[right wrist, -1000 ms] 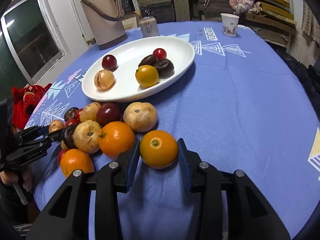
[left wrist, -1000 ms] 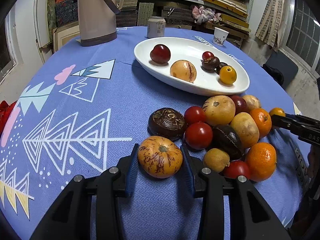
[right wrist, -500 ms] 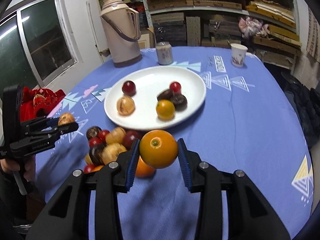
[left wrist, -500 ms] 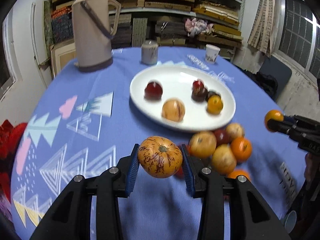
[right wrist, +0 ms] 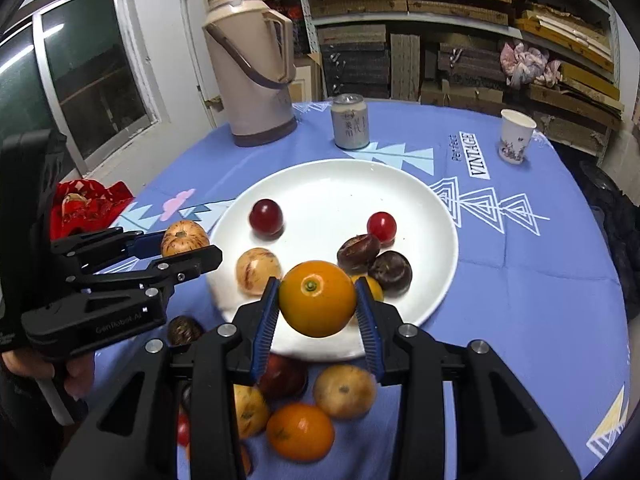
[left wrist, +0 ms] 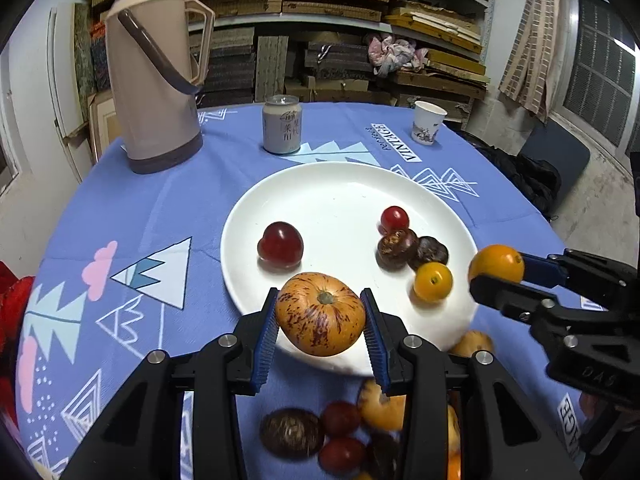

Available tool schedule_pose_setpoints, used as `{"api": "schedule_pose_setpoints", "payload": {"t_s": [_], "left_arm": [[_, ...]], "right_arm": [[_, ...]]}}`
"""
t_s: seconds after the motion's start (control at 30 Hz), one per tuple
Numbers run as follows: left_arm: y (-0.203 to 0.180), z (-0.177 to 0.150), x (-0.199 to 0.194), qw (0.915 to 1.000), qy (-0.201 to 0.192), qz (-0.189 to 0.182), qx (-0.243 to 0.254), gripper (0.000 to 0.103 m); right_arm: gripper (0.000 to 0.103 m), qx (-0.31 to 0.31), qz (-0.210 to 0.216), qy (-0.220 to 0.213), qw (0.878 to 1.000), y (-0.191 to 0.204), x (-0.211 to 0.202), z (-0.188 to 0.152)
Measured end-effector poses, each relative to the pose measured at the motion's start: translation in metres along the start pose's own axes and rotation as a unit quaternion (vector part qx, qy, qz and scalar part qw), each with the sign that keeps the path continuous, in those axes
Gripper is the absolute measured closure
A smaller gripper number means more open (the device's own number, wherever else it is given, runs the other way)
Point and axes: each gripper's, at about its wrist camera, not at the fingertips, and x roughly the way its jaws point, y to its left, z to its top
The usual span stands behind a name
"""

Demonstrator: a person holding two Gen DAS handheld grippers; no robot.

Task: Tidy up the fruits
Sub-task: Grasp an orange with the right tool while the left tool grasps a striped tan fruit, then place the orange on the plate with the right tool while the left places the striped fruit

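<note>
2 fruits are up in the air above the near rim of the white plate (left wrist: 248, 216). The left gripper (left wrist: 320, 316) pinches a speckled orange-and-maroon fruit (left wrist: 320, 314) between its blue pads, and the right gripper (right wrist: 316, 300) pinches a smooth orange citrus (right wrist: 317, 299) the same way. On the plate lie a dark red plum (left wrist: 280, 245), a small red tomato (left wrist: 394, 218), 2 dark brown fruits (left wrist: 397, 249), a small orange one (left wrist: 433, 281) and, seen from the right wrist, a pale speckled fruit (right wrist: 258, 271). More fruit sits heaped on the blue tablecloth (left wrist: 132, 208) just in front of the plate. A thermos (left wrist: 154, 76), a can (left wrist: 281, 124) and a paper cup (left wrist: 427, 122) stand beyond it.
</note>
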Motion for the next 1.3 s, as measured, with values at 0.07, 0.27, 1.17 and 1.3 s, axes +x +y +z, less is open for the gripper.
{"api": "schedule_pose_setpoints", "payload": {"t_s": [0.07, 0.27, 1.17, 1.3], "left_arm": [[0.002, 0.003, 0.009, 1.0000, 0.006, 0.005, -0.004, 0.063], [0.008, 0.010, 0.031, 0.9997, 0.015, 0.013, -0.014, 0.063], [0.011, 0.001, -0.002, 0.9984, -0.021, 0.036, -0.037, 0.029], [0.008, -0.014, -0.024, 0.9981, -0.031, 0.037, -0.040, 0.022]], "right_arm": [[0.066, 0.003, -0.005, 0.010, 1.000, -0.003, 0.013, 0.003], [0.066, 0.006, -0.030, 0.035, 0.999, -0.008, 0.053, 0.018], [0.045, -0.068, -0.145, -0.003, 0.987, 0.017, 0.036, 0.007], [0.039, -0.083, -0.141, -0.016, 0.986, 0.031, 0.015, -0.008]]}}
